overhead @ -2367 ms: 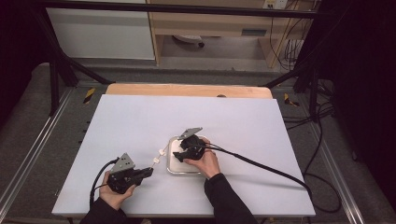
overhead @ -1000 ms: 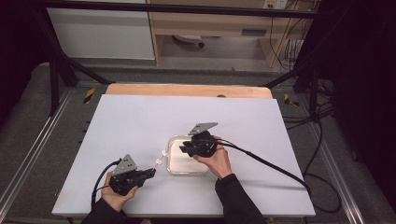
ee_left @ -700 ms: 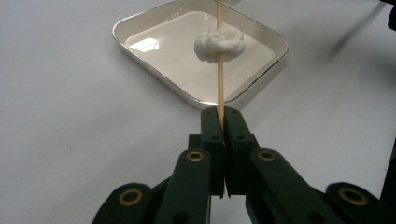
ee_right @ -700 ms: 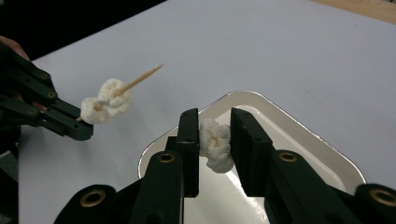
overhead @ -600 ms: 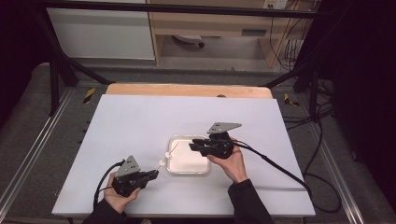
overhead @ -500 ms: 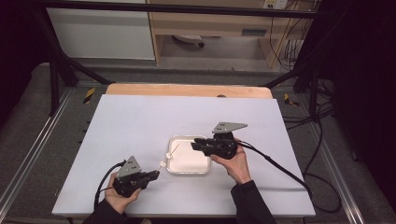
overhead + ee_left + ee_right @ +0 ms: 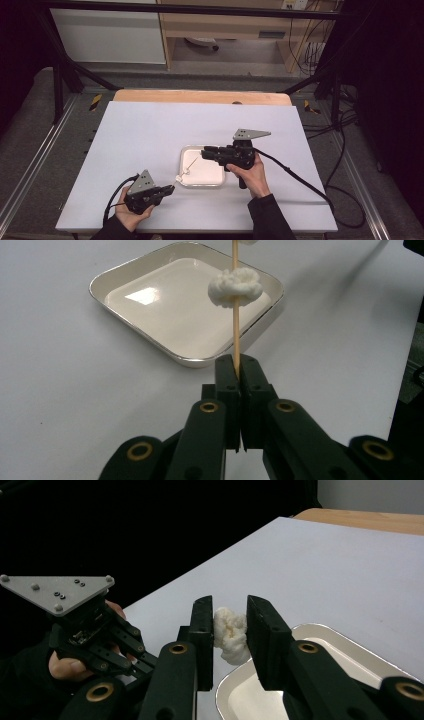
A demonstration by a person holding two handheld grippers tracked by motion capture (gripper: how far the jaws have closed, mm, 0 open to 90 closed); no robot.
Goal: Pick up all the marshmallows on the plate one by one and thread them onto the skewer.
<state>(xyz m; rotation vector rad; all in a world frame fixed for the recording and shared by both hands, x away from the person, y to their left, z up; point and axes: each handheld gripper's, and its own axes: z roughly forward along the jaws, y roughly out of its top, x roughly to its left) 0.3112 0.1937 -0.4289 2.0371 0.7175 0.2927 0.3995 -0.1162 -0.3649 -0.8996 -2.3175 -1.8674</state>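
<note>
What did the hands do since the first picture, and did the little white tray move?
The right gripper drew back rightward off the tray, holding a white lump. The left gripper slid down-right toward the tray's corner, still clamping the skewer with its white piece. The tray barely moved.

A white table top [image 7: 150, 135] with a wooden far edge [image 7: 200, 96] stands over grey floor [image 7: 35, 130].

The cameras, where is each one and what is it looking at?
High view: above the table, looking down; both hands and forearms show.
Left gripper view: rides the left gripper, facing the skewer and tray.
Right gripper view: rides the right gripper, facing a white lump.
Shared: the tray.
</note>
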